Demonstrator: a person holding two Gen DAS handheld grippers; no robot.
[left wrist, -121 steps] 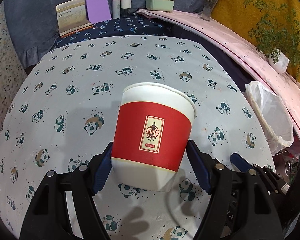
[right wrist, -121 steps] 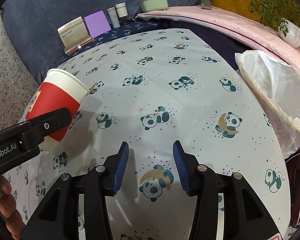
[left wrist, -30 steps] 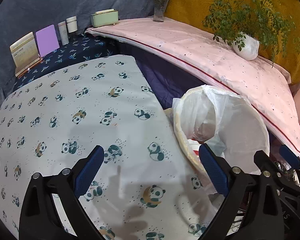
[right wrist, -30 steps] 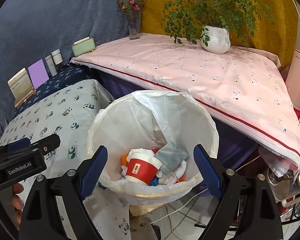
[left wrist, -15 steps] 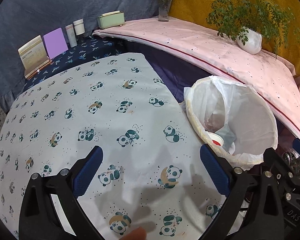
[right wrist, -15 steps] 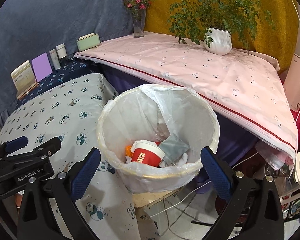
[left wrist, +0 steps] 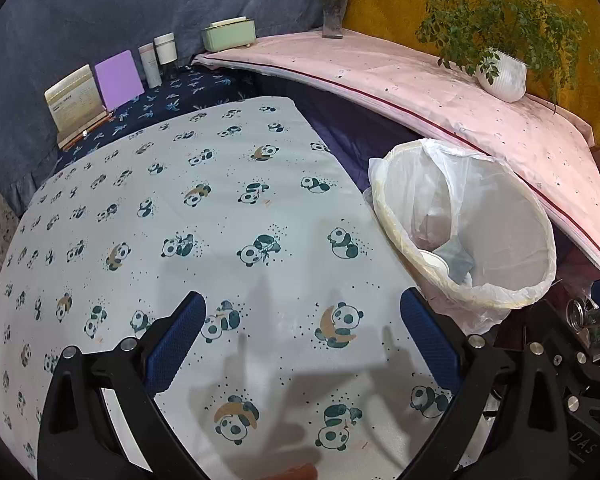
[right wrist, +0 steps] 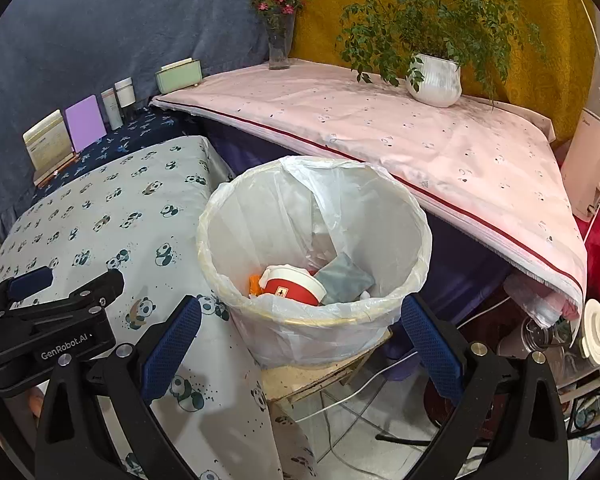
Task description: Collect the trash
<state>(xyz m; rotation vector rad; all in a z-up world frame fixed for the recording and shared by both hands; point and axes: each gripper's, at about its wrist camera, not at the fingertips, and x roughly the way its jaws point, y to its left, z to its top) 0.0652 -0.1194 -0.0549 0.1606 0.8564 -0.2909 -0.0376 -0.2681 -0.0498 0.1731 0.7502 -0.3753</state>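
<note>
A white-lined trash bin (right wrist: 396, 292) stands beside the panda-cloth table (right wrist: 100, 216). Inside it lie the red and white paper cup (right wrist: 294, 286), a grey packet (right wrist: 346, 278) and other scraps. The bin also shows in the left wrist view (left wrist: 500, 292), at the table's right edge. My left gripper (left wrist: 302, 344) is open and empty above the panda cloth (left wrist: 204, 216). My right gripper (right wrist: 300, 348) is open and empty, just in front of the bin. The left gripper's body shows in the right wrist view (right wrist: 48, 328).
A pink-covered shelf (right wrist: 400, 136) behind the bin holds a potted plant (right wrist: 434, 80), a flower vase (right wrist: 279, 46) and a green box (right wrist: 179, 75). Books and bottles (left wrist: 100, 88) stand at the table's far end. Cables and clutter (right wrist: 560, 340) lie on the floor right of the bin.
The cup, held by my left gripper four seconds ago, now lies in the bin. Both grippers have drawn back from the bin; the left one has swung over the table.
</note>
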